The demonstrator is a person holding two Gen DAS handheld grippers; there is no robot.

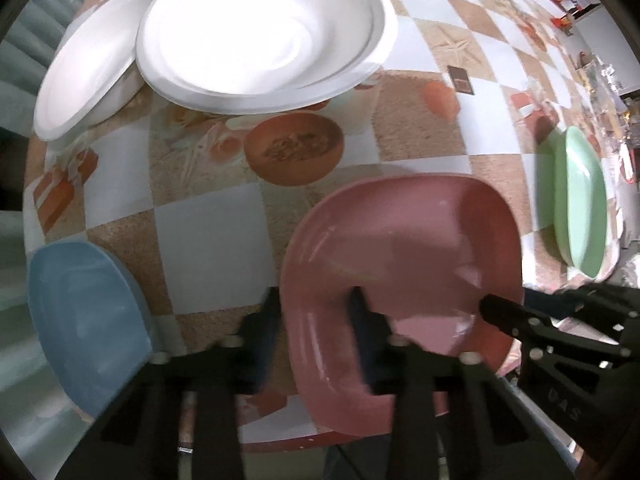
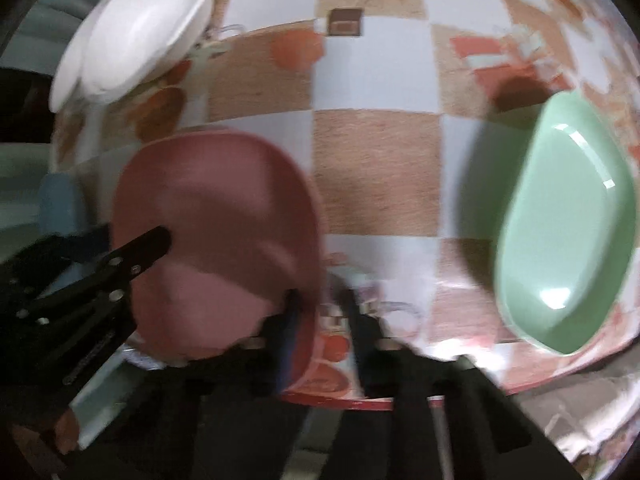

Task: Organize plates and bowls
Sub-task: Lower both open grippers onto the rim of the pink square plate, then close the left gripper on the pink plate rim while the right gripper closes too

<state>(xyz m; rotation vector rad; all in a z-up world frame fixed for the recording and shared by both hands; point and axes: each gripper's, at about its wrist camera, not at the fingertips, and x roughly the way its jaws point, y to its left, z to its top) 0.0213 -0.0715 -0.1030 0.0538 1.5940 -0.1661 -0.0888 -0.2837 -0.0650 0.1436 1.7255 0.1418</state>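
Plate (image 1: 400, 240), glossy pink rounded-square (raised rim): right gripper (image 2: 322, 300) pinches it, left gripper (image 1: 316, 300) unclear.

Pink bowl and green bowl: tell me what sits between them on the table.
Nothing stands there. Between the pink bowl and the green bowl only bare checkered tablecloth shows, clearest in the right wrist view.

You see a checkered cloth (image 1: 208, 236) with pictures of fruit on the desk, and clutter (image 1: 600, 76) far off.
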